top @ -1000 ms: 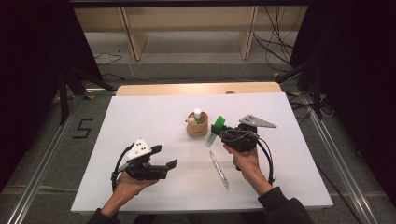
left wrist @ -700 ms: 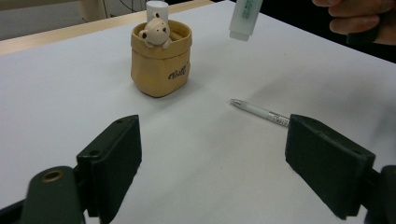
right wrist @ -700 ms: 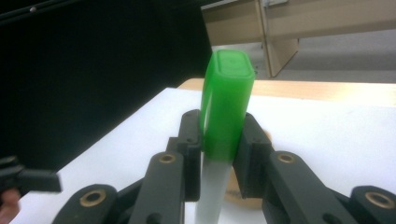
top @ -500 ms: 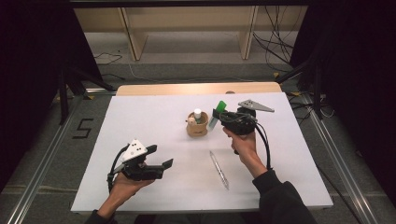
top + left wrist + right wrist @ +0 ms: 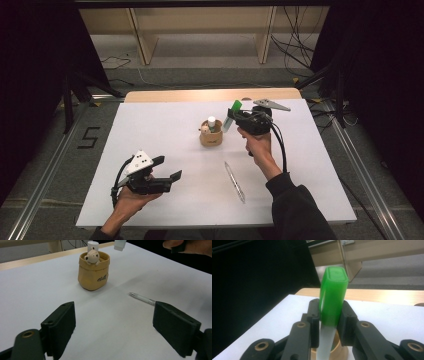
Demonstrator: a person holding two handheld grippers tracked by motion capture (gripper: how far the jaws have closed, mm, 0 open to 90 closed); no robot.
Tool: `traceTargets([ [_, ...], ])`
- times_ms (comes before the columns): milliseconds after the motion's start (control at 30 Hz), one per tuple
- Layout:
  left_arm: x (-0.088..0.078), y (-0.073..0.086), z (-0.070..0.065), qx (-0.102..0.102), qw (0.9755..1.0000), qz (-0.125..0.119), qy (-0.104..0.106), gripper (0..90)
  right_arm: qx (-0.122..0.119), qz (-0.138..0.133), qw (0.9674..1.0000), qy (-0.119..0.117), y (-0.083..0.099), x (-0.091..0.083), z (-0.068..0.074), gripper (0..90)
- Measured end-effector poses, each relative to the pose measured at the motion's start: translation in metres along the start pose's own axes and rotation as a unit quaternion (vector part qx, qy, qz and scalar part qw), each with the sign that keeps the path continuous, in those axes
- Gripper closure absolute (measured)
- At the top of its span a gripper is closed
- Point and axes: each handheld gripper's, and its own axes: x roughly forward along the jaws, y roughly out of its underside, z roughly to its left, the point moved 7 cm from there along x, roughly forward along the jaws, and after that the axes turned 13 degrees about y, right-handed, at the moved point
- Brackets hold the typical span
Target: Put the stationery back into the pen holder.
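Now that the right gripper (image 5: 234, 116), clamped on the green-capped marker (image 5: 333, 298), has carried it over the holder (image 5: 212, 138), lowering looks next; left gripper (image 5: 167, 168) idles agape.

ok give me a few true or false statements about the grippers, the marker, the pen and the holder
1. The right gripper is shut on the green-capped marker. True.
2. The left gripper holds the pen. False: its jaws stand open with nothing between them, and the pen lies on the table.
3. The bear holder lies tipped over. False: it stands upright.
4. The marker hangs above the holder. True.
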Motion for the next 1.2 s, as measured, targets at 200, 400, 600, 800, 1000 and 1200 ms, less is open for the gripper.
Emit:
traceTargets([
  [200, 0.001, 0.001, 0.001, 0.001, 1.0, -0.001, 0.0, 17.1, 0.002, 0.002, 0.9999, 0.011, -0.005, 0.01, -0.002, 75.2],
  [400, 0.001, 0.001, 0.001, 0.005, 1.0, -0.004, 0.0, 16.6, 0.004, 0.008, 0.9998, 0.018, -0.005, 0.022, -0.001, 75.2],
  [600, 0.002, 0.001, 0.0, 0.005, 1.0, -0.004, 0.0, 16.6, -0.002, 0.012, 0.9996, 0.024, -0.006, 0.028, 0.002, 75.2],
  [800, 0.002, 0.0, 0.0, 0.006, 1.0, -0.003, 0.0, 16.6, -0.006, 0.013, 0.9994, 0.03, -0.008, 0.033, 0.003, 75.2],
  [1000, 0.001, 0.0, -0.001, 0.008, 1.0, -0.004, 0.001, 16.6, -0.005, 0.016, 0.9993, 0.035, -0.009, 0.038, 0.002, 75.2],
  [1200, 0.001, -0.001, -0.001, 0.007, 0.9999, -0.009, 0.0, 16.6, -0.005, 0.023, 0.9988, 0.043, -0.005, 0.046, 0.001, 75.2],
])
